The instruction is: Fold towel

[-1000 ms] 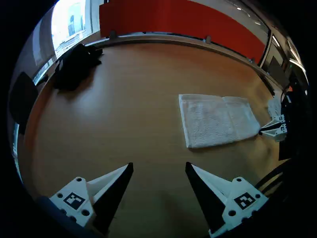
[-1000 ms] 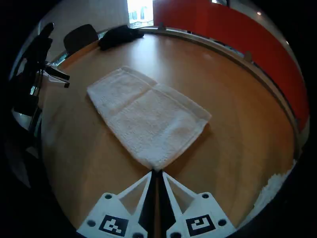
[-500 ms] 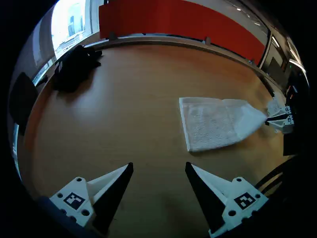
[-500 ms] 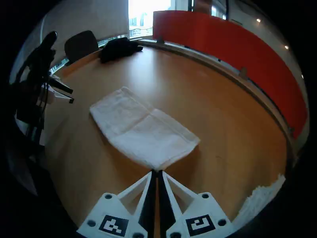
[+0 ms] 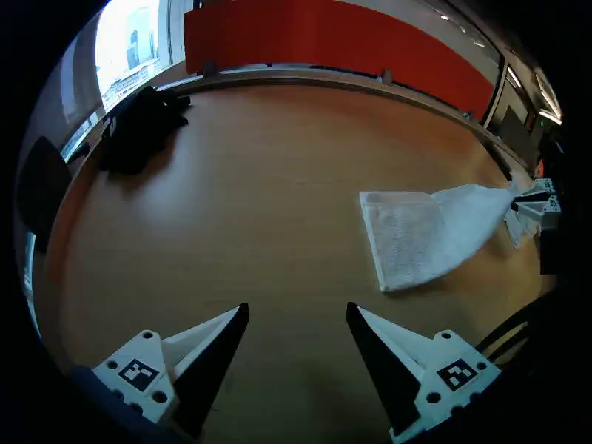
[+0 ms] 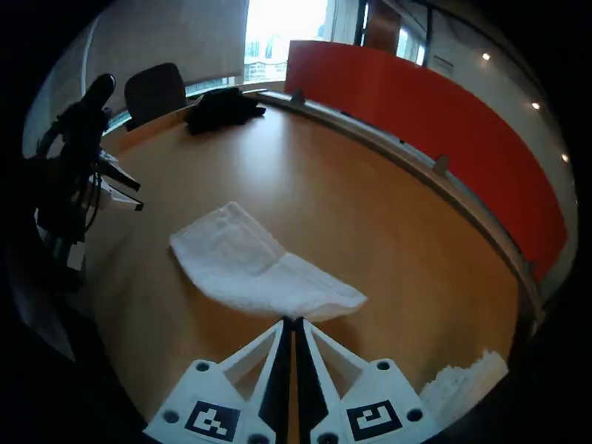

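Wood, a warm orange-brown, is spreading under both sets of jaws as one broad table (image 5: 244, 222). In the left gripper view, the left gripper (image 5: 296, 318) is hovering over bare tabletop with its jaws spread wide, grasping nothing. Ahead of those jaws and off to their right, the white towel (image 5: 414, 237) is lying partly flat. Its far corner is rising off the wood into the right gripper (image 5: 527, 200), which is pinching it at the view's right edge.

In the right gripper view, the jaws are clenched together on that same corner directly at their tips. The towel is sagging away from them, and its farther half is resting on the table ahead and slightly left. Well beyond it, a black garment (image 6: 222, 107) is lying near the table's far edge, with a dark chair (image 6: 152, 85) just to its left and a bright window (image 6: 285, 29) behind. A long red partition (image 6: 429, 118) is running along the table's edge to the right of the jaws. Close beside the jaws on their right, a second white cloth (image 6: 462, 381) is lying at the table's near edge.
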